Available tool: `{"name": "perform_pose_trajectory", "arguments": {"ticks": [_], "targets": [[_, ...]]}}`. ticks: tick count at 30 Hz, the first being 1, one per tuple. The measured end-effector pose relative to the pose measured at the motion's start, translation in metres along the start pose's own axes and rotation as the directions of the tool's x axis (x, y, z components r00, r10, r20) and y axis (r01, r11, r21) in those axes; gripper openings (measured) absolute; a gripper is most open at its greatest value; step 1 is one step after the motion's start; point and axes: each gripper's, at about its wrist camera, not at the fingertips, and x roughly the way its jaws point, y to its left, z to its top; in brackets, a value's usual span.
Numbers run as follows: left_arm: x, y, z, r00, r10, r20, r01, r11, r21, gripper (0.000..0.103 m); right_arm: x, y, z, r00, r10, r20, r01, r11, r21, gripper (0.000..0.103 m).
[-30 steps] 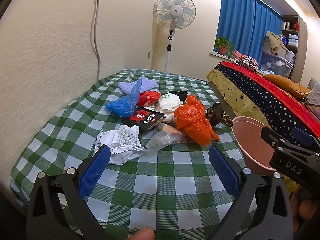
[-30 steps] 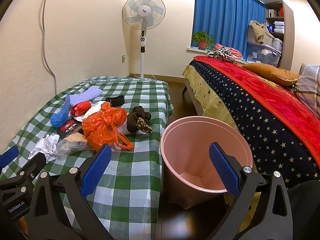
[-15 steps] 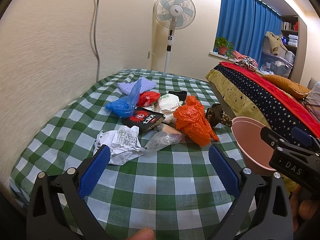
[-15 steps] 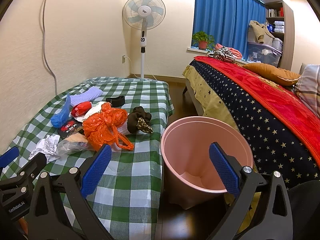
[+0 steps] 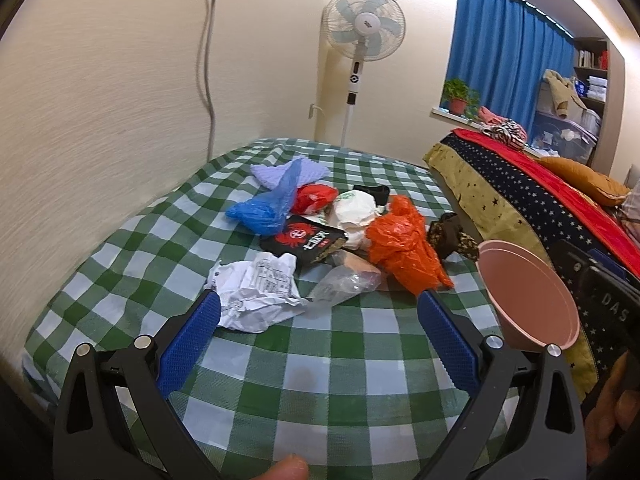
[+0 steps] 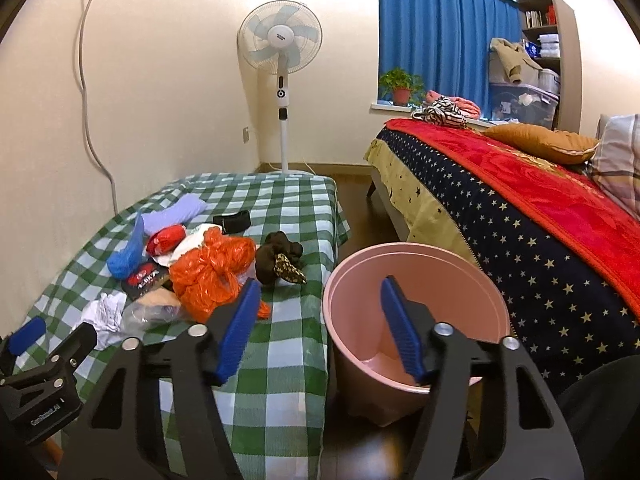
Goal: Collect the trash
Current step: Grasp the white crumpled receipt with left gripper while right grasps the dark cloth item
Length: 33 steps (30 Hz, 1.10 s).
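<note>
A pile of trash lies on the green checked table (image 5: pixel 320 368): crumpled white paper (image 5: pixel 256 290), a clear plastic bag (image 5: pixel 344 282), an orange bag (image 5: pixel 404 246), a black snack packet (image 5: pixel 308 240), a blue bag (image 5: pixel 268 204) and a dark wrapper (image 5: pixel 452 236). A pink bin (image 6: pixel 416 308) stands on the floor right of the table. My left gripper (image 5: pixel 318 320) is open and empty, just short of the paper. My right gripper (image 6: pixel 320 320) is half closed and empty, with one finger over the table edge and the other over the bin.
A bed with a red and starred cover (image 6: pixel 540 208) stands right of the bin. A standing fan (image 6: pixel 282 52) is at the far wall. A lilac cloth (image 5: pixel 280 172) and a black item (image 5: pixel 374 192) lie at the back of the table.
My right gripper's jaws have narrowed from wide open to about half. My left gripper has barely moved and stays open. The trash pile has not moved.
</note>
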Motion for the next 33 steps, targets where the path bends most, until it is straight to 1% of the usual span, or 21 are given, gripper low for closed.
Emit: {"name": "perform_pose_trajectory", "arguments": {"ticks": [2, 6, 7, 11, 13, 15, 18, 22, 25, 30, 33], "targets": [[0.003, 0.004, 0.001, 1.000, 0.010, -0.001, -0.010, 1.000, -0.009, 0.095, 0.004, 0.001, 0.001, 1.000, 0.022, -0.005, -0.022, 1.000, 0.007, 0.057], [0.010, 0.009, 0.004, 0.999, 0.033, 0.010, -0.033, 0.999, -0.015, 0.088, 0.015, 0.004, 0.003, 0.998, 0.054, -0.020, -0.053, 0.998, 0.020, 0.056], [0.012, 0.010, 0.005, 0.999, 0.038, 0.011, -0.038, 0.999, -0.016, 0.084, 0.021, 0.005, 0.005, 0.998, 0.061, -0.025, -0.061, 0.998, 0.027, 0.056], [0.018, 0.016, 0.009, 0.998, 0.060, 0.010, -0.059, 0.998, -0.025, 0.078, 0.035, 0.005, 0.011, 0.997, 0.074, -0.035, -0.073, 0.997, 0.037, 0.056], [0.025, 0.020, 0.012, 0.997, 0.084, -0.003, -0.084, 0.996, -0.031, 0.074, 0.044, 0.006, 0.013, 0.996, 0.079, -0.045, -0.078, 0.996, 0.038, 0.056], [0.032, 0.025, 0.014, 0.993, 0.113, -0.019, -0.114, 0.993, -0.041, 0.074, 0.054, 0.007, 0.017, 0.995, 0.085, -0.056, -0.082, 0.996, 0.040, 0.056], [0.043, 0.033, 0.015, 0.990, 0.132, -0.057, -0.136, 0.988, -0.068, 0.069, 0.073, 0.009, 0.023, 0.994, 0.085, -0.072, -0.083, 0.996, 0.039, 0.056], [0.058, 0.041, 0.014, 0.985, 0.140, -0.106, -0.151, 0.983, -0.101, 0.068, 0.097, 0.012, 0.029, 0.993, 0.083, -0.088, -0.080, 0.996, 0.043, 0.056], [0.063, 0.044, 0.013, 0.981, 0.150, -0.121, -0.164, 0.980, -0.111, 0.068, 0.117, 0.016, 0.030, 0.990, 0.089, -0.112, -0.084, 0.996, 0.043, 0.057], [0.071, 0.050, 0.008, 0.974, 0.156, -0.164, -0.179, 0.974, -0.140, 0.068, 0.142, 0.022, 0.026, 0.982, 0.102, -0.160, -0.096, 0.994, 0.044, 0.059], [0.074, 0.055, 0.006, 0.969, 0.162, -0.188, -0.194, 0.967, -0.166, 0.068, 0.153, 0.029, 0.021, 0.977, 0.106, -0.186, -0.103, 0.994, 0.024, 0.060]]}}
